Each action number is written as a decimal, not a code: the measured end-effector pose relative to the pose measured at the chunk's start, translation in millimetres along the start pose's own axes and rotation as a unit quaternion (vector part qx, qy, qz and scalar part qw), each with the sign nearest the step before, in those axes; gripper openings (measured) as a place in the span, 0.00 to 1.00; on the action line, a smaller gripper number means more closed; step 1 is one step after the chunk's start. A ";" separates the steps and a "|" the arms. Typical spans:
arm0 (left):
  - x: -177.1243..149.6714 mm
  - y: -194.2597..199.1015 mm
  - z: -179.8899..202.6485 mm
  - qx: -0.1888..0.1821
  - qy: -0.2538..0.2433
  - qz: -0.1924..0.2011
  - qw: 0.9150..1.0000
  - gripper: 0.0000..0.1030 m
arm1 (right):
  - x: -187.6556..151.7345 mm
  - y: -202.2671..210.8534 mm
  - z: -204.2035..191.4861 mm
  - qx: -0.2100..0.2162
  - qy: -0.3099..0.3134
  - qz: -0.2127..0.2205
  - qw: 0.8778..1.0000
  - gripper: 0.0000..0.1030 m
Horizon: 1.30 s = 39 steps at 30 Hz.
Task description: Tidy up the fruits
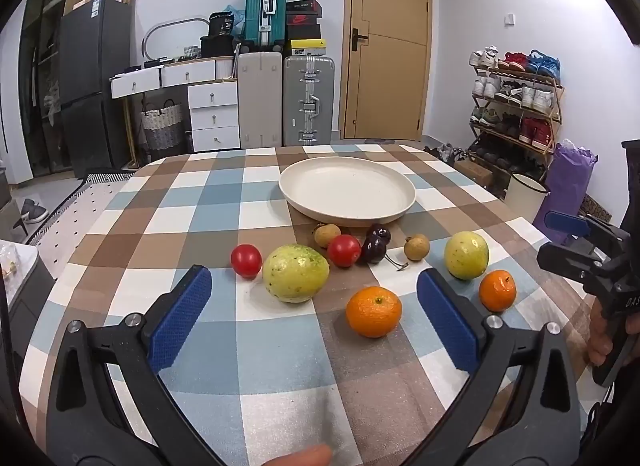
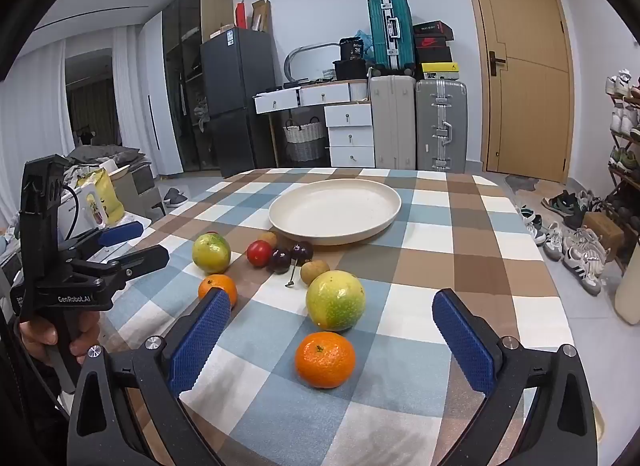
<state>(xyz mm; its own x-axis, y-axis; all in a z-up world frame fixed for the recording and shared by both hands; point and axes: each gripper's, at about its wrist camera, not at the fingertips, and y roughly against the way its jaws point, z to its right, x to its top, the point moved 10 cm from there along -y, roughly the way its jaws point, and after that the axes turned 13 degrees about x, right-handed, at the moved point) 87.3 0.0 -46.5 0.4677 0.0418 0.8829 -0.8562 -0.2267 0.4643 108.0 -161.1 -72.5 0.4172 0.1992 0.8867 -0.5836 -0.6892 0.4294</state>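
Observation:
A cream plate (image 1: pixel 347 190) (image 2: pixel 334 205) sits mid-table with nothing on it. In front of it lie two yellow-green guavas (image 1: pixel 295 273) (image 1: pixel 466 254), two oranges (image 1: pixel 373 311) (image 1: pixel 497 290), two red tomatoes (image 1: pixel 246 260) (image 1: pixel 344 250), dark plums (image 1: pixel 375 244) and brown longans (image 1: pixel 416 247). My left gripper (image 1: pixel 314 314) hovers open just short of the near orange and the big guava. My right gripper (image 2: pixel 332 340) is open too, with an orange (image 2: pixel 325 359) and a guava (image 2: pixel 335 300) lying ahead between its fingers, untouched. Each view shows the other gripper at its edge.
The table wears a checked cloth (image 1: pixel 224 201) in blue, brown and white. Behind it stand suitcases (image 1: pixel 308 99), white drawers (image 1: pixel 213 115), a dark fridge (image 1: pixel 94 77) and a door. A shoe rack (image 1: pixel 516 105) is at the right.

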 end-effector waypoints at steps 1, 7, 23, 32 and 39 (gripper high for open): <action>-0.2 0.6 -0.1 0.000 0.001 -0.001 1.000 0.99 | 0.3 -0.1 0.3 0.000 0.000 0.001 1.000 1.00; -1.2 -0.7 0.1 -0.001 0.000 -0.007 1.000 0.99 | 0.3 0.3 0.0 -0.002 0.002 0.001 1.000 1.00; -1.4 -0.7 0.2 -0.001 0.000 -0.008 1.000 0.99 | -0.5 -0.3 -0.1 0.000 0.000 -0.002 1.000 1.00; -1.4 -0.8 0.2 -0.001 0.000 -0.008 1.000 0.99 | -0.6 -0.4 0.1 -0.001 0.000 -0.003 1.000 1.00; -1.4 -0.9 0.3 -0.001 0.000 -0.009 1.000 0.99 | -0.5 -0.2 -0.2 -0.001 0.001 -0.003 1.000 1.00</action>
<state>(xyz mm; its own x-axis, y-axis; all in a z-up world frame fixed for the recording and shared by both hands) 87.4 -0.1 -48.2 0.4825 0.0452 0.8747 -0.8486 -0.2233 0.4796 107.7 -160.9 -73.0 0.4189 0.2048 0.8847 -0.5831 -0.6862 0.4349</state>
